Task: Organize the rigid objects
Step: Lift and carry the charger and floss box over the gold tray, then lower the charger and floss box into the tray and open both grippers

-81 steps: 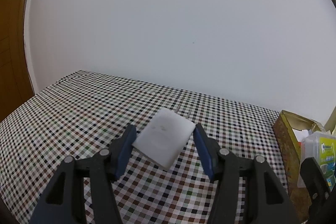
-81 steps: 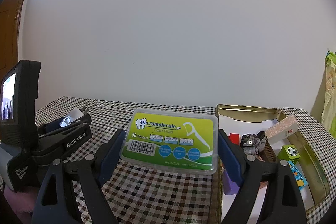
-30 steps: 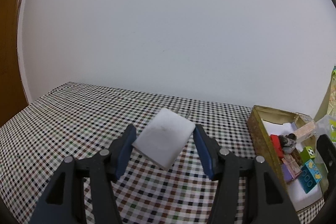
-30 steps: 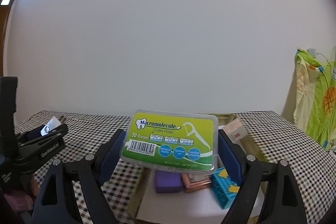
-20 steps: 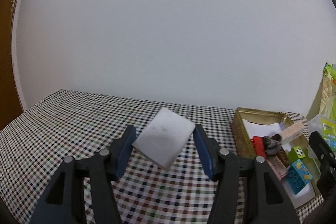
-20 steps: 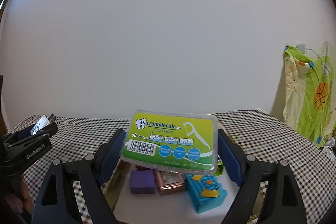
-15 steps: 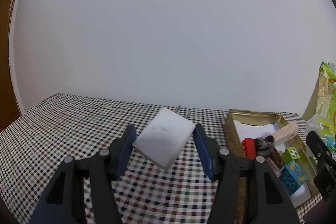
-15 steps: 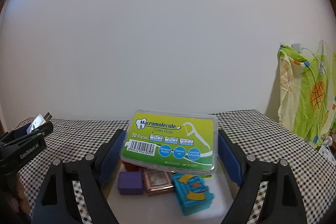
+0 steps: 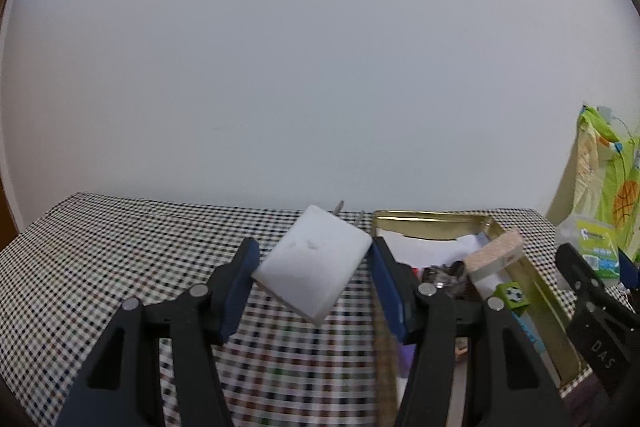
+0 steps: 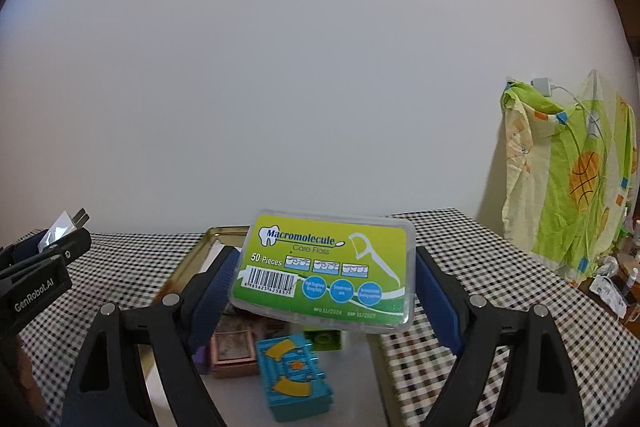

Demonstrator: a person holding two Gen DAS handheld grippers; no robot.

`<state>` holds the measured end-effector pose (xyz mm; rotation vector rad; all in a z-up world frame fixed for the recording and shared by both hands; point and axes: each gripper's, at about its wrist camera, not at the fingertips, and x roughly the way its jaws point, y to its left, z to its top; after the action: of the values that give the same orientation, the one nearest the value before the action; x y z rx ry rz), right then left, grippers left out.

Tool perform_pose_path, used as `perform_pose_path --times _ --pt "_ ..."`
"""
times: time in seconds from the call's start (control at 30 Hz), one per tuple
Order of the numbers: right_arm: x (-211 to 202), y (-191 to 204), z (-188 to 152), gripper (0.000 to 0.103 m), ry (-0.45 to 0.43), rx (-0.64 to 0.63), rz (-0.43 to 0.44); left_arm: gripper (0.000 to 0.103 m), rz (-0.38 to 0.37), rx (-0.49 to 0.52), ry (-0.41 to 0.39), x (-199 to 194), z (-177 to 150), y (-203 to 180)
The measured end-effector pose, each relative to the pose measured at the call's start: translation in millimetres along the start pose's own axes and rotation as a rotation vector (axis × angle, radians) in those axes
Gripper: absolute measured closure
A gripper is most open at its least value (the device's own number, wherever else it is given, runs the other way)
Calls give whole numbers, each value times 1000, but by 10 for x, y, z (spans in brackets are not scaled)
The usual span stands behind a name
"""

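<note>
My left gripper (image 9: 314, 273) is shut on a white plug adapter (image 9: 312, 263), metal prongs pointing away, held above the checkered tablecloth (image 9: 120, 247) just left of the gold tin tray (image 9: 532, 279). My right gripper (image 10: 322, 291) is shut on a green dental floss box (image 10: 326, 269) and holds it above the same tray (image 10: 180, 271). The left gripper with the adapter shows at the left edge of the right wrist view (image 10: 48, 251). The floss box shows at the right in the left wrist view (image 9: 596, 253).
The tray holds a teal toy block (image 10: 294, 373), a copper-framed square (image 10: 234, 349), a purple block (image 10: 202, 355), a green cube (image 9: 512, 297), a beige pad (image 9: 494, 253) and white paper. A green patterned cloth (image 10: 576, 179) hangs at right, beyond the table edge.
Both grippers have swung right. The tray has come closer in the left wrist view and now lies under the floss box. Both grips are unchanged.
</note>
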<state>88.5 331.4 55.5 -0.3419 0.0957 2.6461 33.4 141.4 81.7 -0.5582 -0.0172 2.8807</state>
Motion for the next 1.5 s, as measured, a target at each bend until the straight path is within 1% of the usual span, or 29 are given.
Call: perform_pose_path --times 0.13,0.3,0.5,0.57,0.7,0.87,1.17,1.33,1.5 --pt "-10 -96 11 16 4 -7 -10 47 -33 32 2 14 -17 -191" --pt "39 -175 -1 16 29 -51 -35 47 -73 77 10 65 -72 -430" --pt "168 -272 -18 16 72 -39 -47 47 -116 98 55 153 -156 -592" --pt "209 -255 -40 16 90 -33 -39 47 -118 108 63 163 -179 -612" --pt "303 -172 -79 16 115 -65 -27 47 -111 126 84 187 -227 -619" --pt "339 -66 -111 16 122 -112 -11 47 -105 123 125 259 -276 -608" --pt "431 -76 -98 16 149 -107 8 47 -91 119 164 347 -289 -651" --pt "448 -69 -107 16 154 -109 11 47 -94 131 182 379 -316 -684" --pt "482 -105 -105 16 176 -93 34 47 -85 142 206 421 -348 -747"
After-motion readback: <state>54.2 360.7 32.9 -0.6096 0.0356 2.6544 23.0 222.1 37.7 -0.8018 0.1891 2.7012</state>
